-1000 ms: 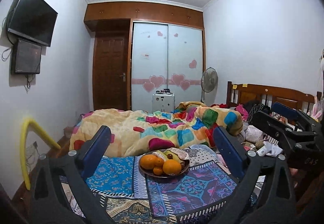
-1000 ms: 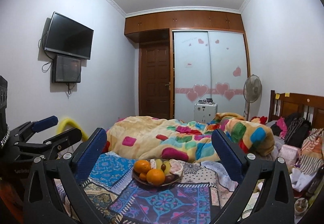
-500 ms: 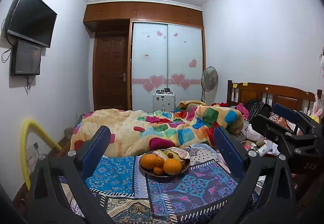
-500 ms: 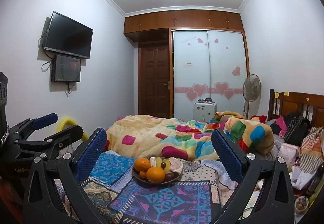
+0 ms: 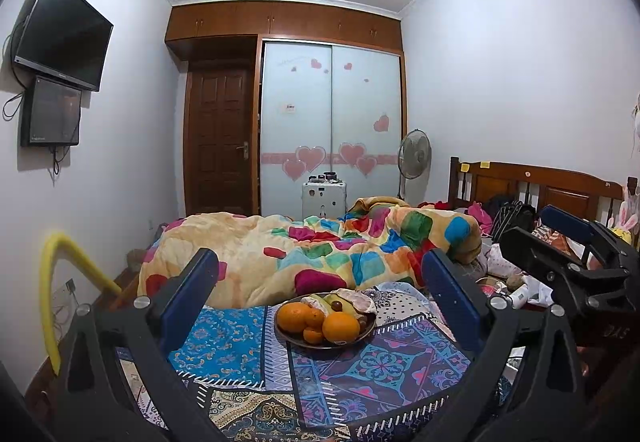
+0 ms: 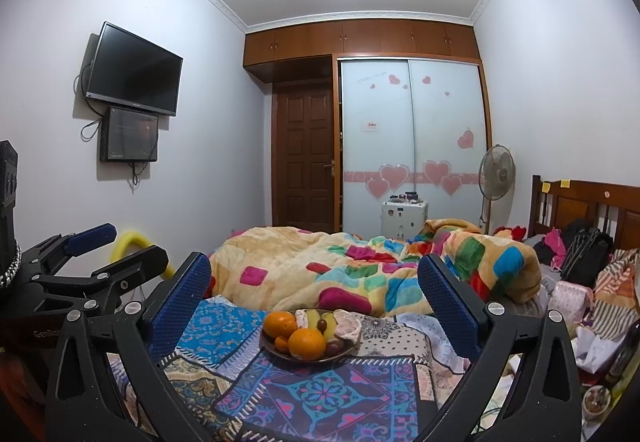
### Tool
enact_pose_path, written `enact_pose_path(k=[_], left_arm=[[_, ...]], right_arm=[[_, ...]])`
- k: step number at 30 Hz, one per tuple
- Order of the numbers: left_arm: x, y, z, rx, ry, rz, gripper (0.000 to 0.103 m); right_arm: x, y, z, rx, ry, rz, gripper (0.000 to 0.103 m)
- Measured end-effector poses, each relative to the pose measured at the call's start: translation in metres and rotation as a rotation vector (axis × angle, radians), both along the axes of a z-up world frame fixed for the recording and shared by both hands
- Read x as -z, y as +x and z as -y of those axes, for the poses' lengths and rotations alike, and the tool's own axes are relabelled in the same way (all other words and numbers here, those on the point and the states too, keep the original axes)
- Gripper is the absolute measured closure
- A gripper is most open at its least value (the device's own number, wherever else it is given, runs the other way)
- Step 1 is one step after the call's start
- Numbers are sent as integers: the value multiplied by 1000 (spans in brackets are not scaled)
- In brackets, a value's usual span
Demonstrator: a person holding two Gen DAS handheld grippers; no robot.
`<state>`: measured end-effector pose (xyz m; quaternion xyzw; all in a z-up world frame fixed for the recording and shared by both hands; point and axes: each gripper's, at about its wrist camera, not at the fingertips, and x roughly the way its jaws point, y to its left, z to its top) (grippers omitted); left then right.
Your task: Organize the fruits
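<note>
Two grippers we hold wide open and empty, short of the bowl (image 5: 362, 334) and not touching it: our left gripper (image 5: 320, 294) and our right gripper (image 6: 314, 298). The bowl sits on the patterned cloth (image 6: 320, 390) spread over the bed, near the cloth's far edge, just before the heaped quilt (image 5: 288, 254). In it we see two big oranges (image 5: 341, 327), a smaller one between them, a green fruit behind and a pale peeled piece at the right rim. Each gripper shows beside the other's view.
</note>
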<state>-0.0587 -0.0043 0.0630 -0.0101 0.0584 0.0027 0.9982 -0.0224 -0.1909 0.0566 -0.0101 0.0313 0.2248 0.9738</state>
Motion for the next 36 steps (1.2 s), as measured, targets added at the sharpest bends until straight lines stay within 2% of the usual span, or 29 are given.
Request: enact_pose_path(k=[36], left_arm=[[4,1,3,-5,17,-2,0]], right_arm=[[1,-3,-4,6,4,5,0]])
